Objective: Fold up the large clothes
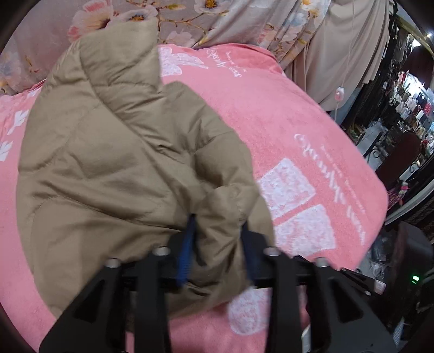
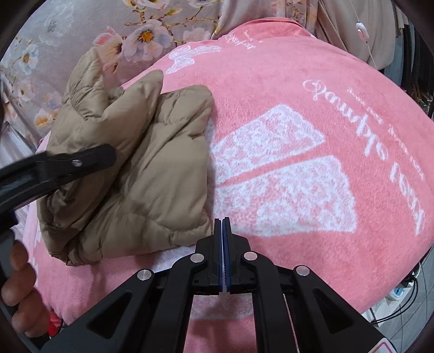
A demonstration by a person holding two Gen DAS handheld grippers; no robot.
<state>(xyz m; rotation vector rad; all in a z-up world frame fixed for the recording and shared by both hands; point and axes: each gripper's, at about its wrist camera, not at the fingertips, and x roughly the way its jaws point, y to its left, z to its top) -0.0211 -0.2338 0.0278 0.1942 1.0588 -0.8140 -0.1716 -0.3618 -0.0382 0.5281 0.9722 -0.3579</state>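
Note:
A tan quilted puffer jacket [image 1: 114, 152] lies bunched and partly folded on a pink blanket [image 1: 284, 116]. My left gripper [image 1: 218, 225] is shut on a thick fold of the jacket's near edge, with padding bulging between the blue pads. In the right wrist view the jacket [image 2: 135, 168] lies at the left, and the left gripper's black arm [image 2: 59, 163] reaches over it. My right gripper [image 2: 222, 221] is shut and empty, just right of the jacket's near corner, over the blanket [image 2: 298, 81].
Floral fabric [image 1: 190, 24] and beige curtains [image 1: 352, 49] hang behind the bed. A white cord with a switch [image 1: 339, 93] hangs at the right. Cluttered shelves [image 1: 407, 108] stand beyond the bed's right edge. A hand [image 2: 19, 285] holds the left gripper.

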